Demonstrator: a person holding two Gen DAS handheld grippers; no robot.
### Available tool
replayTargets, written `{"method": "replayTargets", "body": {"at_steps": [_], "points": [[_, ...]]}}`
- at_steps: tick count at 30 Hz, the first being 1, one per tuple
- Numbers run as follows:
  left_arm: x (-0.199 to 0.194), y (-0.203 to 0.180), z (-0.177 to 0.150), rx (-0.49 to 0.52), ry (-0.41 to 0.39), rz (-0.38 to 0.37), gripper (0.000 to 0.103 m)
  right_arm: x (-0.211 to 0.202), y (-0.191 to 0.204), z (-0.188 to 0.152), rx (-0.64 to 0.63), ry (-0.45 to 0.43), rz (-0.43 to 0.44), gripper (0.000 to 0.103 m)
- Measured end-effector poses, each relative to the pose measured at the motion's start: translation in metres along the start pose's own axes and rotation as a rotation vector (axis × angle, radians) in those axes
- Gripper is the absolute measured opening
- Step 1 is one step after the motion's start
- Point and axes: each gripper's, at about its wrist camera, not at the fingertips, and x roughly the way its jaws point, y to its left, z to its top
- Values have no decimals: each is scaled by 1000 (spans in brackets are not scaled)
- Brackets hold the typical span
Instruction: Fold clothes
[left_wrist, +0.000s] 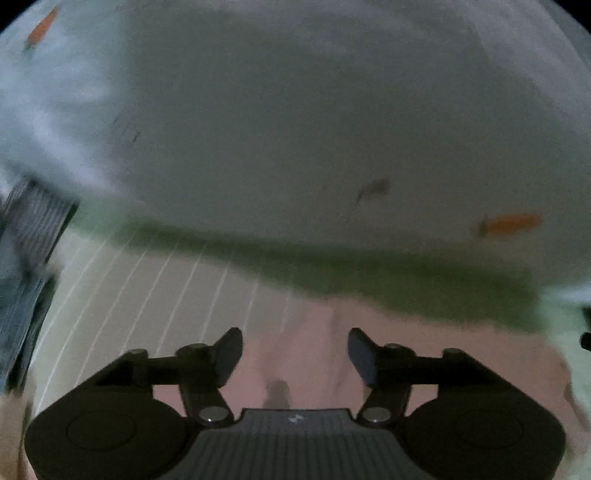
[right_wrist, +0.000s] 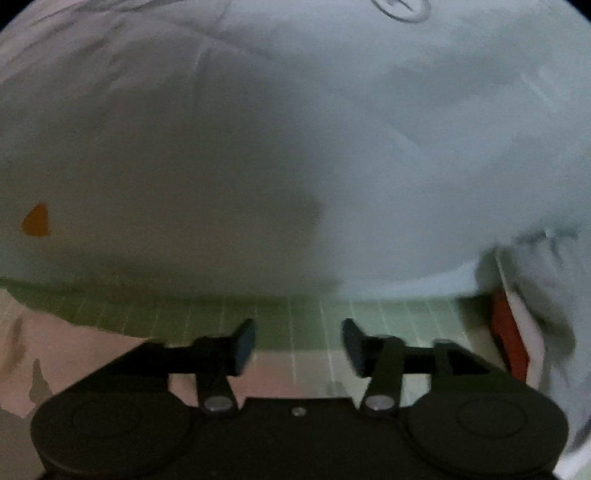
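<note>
Grippers (left_wrist: 295, 354) (right_wrist: 298, 345) apart; garment (left_wrist: 295, 129) blurred.

The left gripper (left_wrist: 295, 354) points forward and down, its 2 dark fingers (left_wrist: 229, 354) spread well apart with nothing between the pads. The right gripper (right_wrist: 298, 345) is tilted down likewise, its 2 fingers (right_wrist: 245, 345) also parted wide, pads facing each other and gripping nothing.

Tabletop work station rather than a clearly domestic room, green cutting mat (right_wrist: 369, 314) ruled with a white grid, pale garment (left_wrist: 295, 129) spread over it (orange printed marks), pink cloth (left_wrist: 314, 350) alongside
</note>
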Motion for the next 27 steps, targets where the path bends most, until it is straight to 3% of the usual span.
{"method": "replayTargets", "body": {"at_steps": [5,9,13,16,19,21,24,25,27], "points": [[-32,32,-78,-28,163,20,64,-40,-11,-82,30,150,19,75],[-57,45,-128,-36,237,41,61,-79,-21,-146,117,245,35,75],[-75,48,-160,-58,298,-7,53,-116,-24,-183,170,283,63,72],[-89,42,-176,-63,327,-4,42,-136,-25,-201,179,294,90,69],[-99,43,-187,-56,327,-4,25,-145,-23,-210,178,321,130,57],[-104,43,-193,-57,324,-20,8,-155,-20,-217,169,334,159,46],[-112,45,-202,-64,321,-41,3,-169,-10,-228,133,333,173,24],[-115,45,-205,-68,320,-47,3,-171,-7,-230,112,333,169,12],[-120,46,-208,-89,324,-42,3,-173,-5,-232,95,336,172,7]]}}
